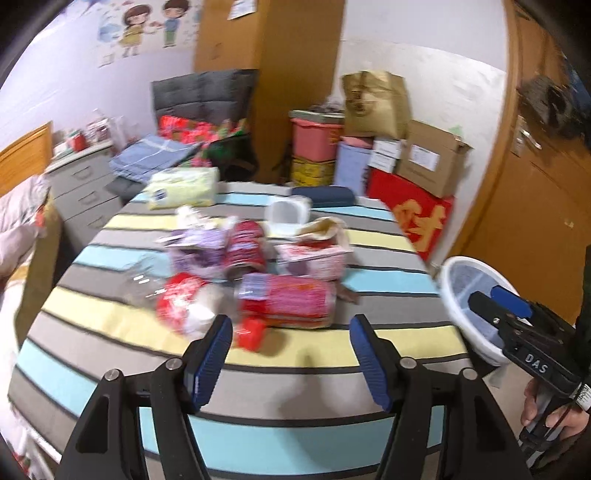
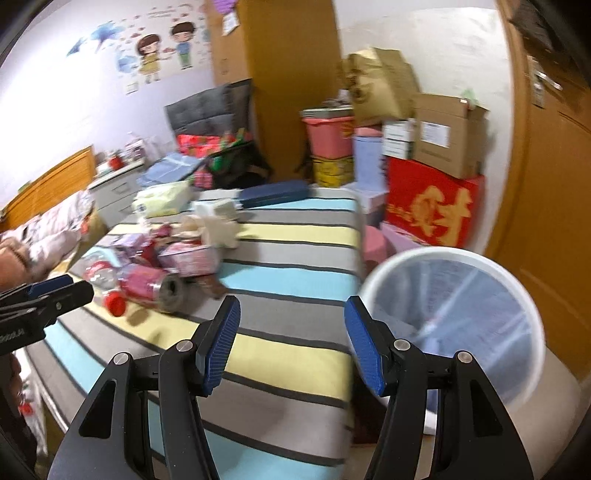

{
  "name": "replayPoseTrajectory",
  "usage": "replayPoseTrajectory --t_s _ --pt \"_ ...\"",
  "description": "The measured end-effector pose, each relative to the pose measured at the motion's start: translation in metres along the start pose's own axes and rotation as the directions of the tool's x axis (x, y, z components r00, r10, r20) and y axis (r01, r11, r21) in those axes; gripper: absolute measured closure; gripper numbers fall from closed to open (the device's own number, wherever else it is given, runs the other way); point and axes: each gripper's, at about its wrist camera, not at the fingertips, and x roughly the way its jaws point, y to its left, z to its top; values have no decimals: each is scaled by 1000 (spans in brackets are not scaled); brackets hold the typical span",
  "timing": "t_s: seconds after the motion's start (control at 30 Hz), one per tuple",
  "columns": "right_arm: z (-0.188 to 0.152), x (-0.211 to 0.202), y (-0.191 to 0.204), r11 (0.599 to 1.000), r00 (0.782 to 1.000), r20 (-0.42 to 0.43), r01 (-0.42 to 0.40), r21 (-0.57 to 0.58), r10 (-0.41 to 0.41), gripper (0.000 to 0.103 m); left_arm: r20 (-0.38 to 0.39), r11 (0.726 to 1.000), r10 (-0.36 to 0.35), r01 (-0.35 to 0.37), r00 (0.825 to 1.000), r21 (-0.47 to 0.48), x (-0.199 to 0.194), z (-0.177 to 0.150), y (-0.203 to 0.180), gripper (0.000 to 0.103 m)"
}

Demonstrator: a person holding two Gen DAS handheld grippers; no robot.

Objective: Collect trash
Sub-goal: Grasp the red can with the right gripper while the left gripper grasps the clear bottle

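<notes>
You face a table cloth (image 1: 122, 221) striped in grey, pale yellow and light blue with thin black lines. Near its middle lie red-and-pink wrappers (image 1: 291, 299), a purple-and-white packet (image 1: 195, 247) and a red cap (image 1: 251, 332). At the far edge sit a pale green tissue pack (image 1: 183, 186) and a navy case (image 1: 323, 195). Off the right edge stands a white bin (image 2: 458, 314) with a bluish liner. Your gripper pads (image 1: 210, 362) are blue on black.

A lived-in bedroom at home: a bed with a wooden headboard (image 2: 51, 184), a grey drawer unit (image 1: 79, 188), cartoon wall stickers (image 1: 147, 26), a wooden door (image 1: 546, 192), stacked cardboard boxes (image 1: 430, 157) and a striped-cloth table (image 1: 314, 424)
</notes>
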Motion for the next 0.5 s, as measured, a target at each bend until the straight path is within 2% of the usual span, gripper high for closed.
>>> replayPoseTrajectory --t_s 0.1,0.2,0.4,0.5 --pt "1 4 17 999 999 -2 -43 -24 43 43 -5 999 32 -32 999 -43 -1 -2 26 36" --pt "3 15 33 995 997 -23 -79 -58 78 43 -17 996 54 -55 998 -76 0 -4 50 29" --pt "7 33 67 977 986 -73 -160 -140 151 43 -42 989 61 -66 997 -134 9 -3 89 29" --pt "12 41 82 965 979 -92 -197 -172 184 43 -41 984 22 -29 999 -174 14 3 104 29"
